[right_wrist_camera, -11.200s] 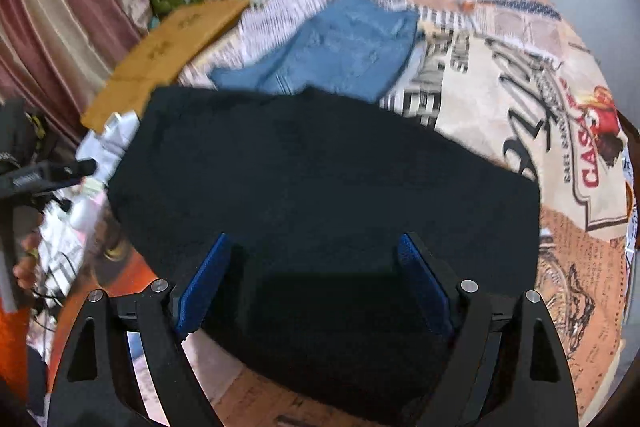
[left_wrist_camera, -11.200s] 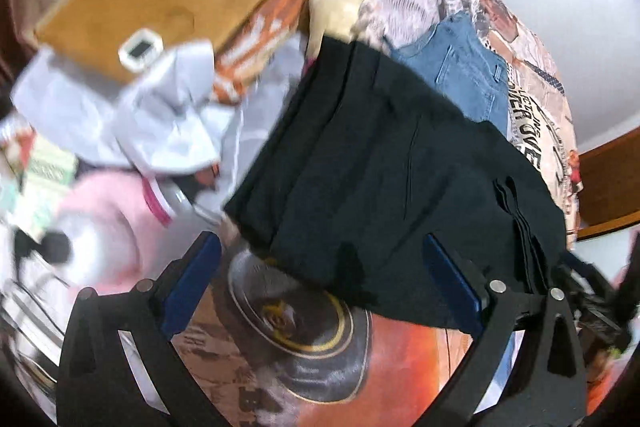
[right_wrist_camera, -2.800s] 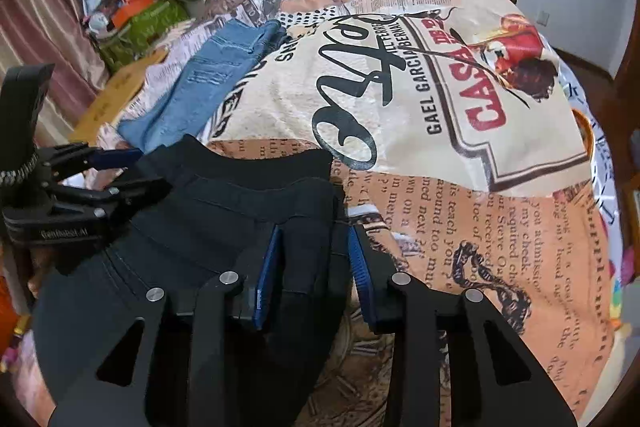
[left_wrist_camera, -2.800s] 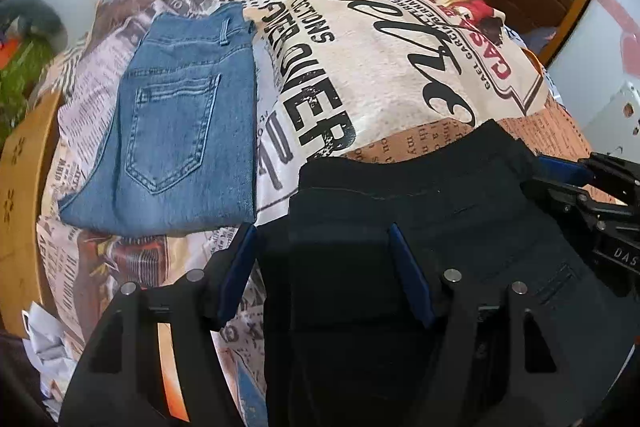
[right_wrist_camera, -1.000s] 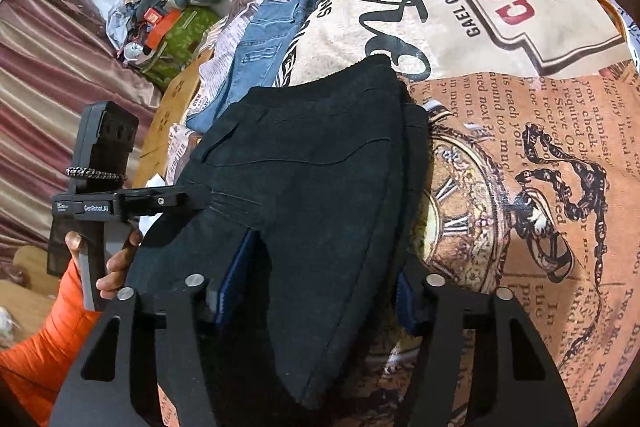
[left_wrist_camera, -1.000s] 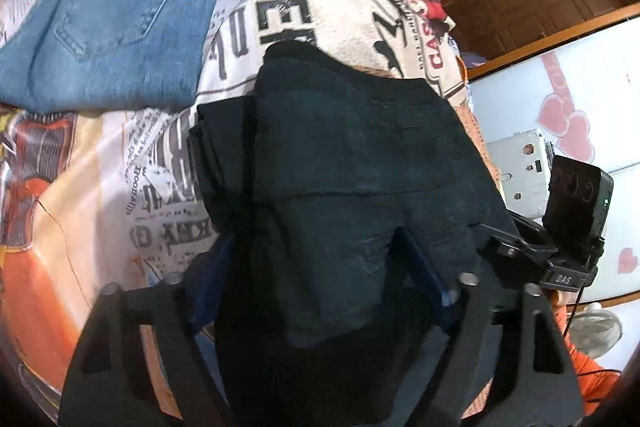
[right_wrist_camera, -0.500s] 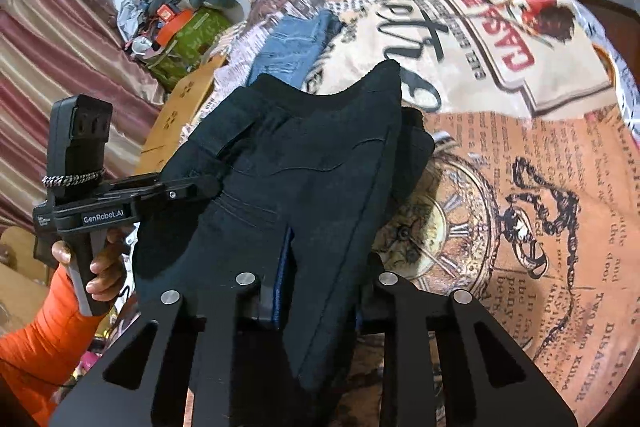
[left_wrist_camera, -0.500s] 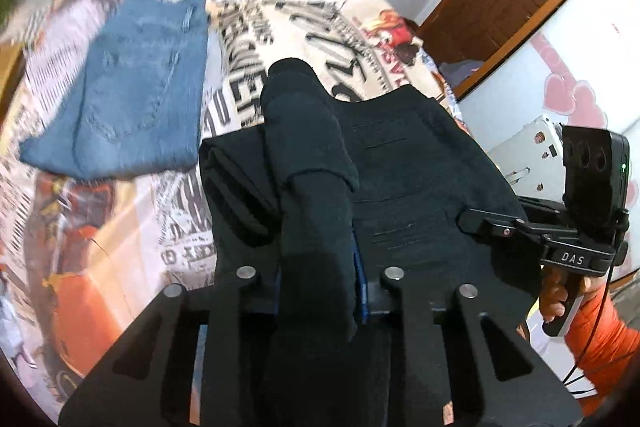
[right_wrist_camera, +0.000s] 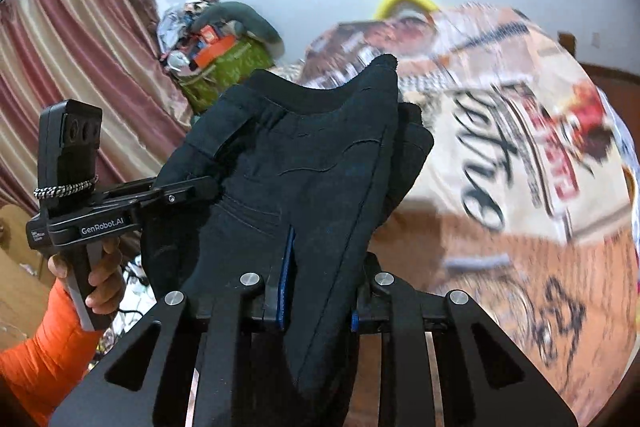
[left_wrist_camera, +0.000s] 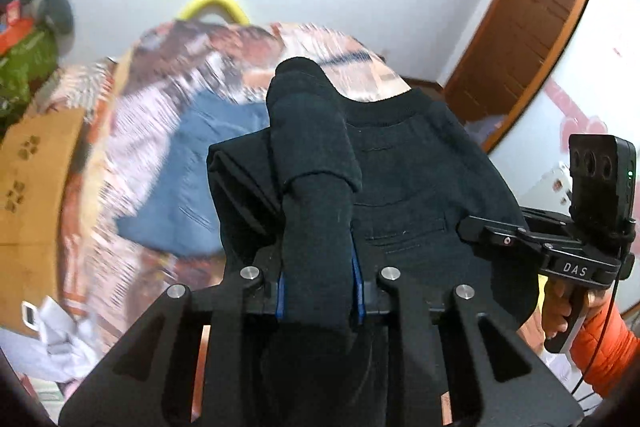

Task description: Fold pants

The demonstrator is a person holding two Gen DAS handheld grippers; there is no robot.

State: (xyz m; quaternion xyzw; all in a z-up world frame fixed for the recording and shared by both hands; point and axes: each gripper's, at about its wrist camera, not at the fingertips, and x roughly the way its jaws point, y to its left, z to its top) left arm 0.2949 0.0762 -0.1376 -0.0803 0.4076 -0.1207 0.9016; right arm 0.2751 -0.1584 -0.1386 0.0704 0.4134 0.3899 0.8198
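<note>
left tongs point(left_wrist_camera: 319, 291): clamped on black pants point(left_wrist_camera: 400, 163) | right tongs point(right_wrist_camera: 320, 291): clamped on same pants | bedspread point(right_wrist_camera: 520, 187): blurred, seemingly below

Even, soft indoor light; the bedspread point(left_wrist_camera: 168, 115) smears with motion blur, and fisheye edges curve into dark corners.
</note>
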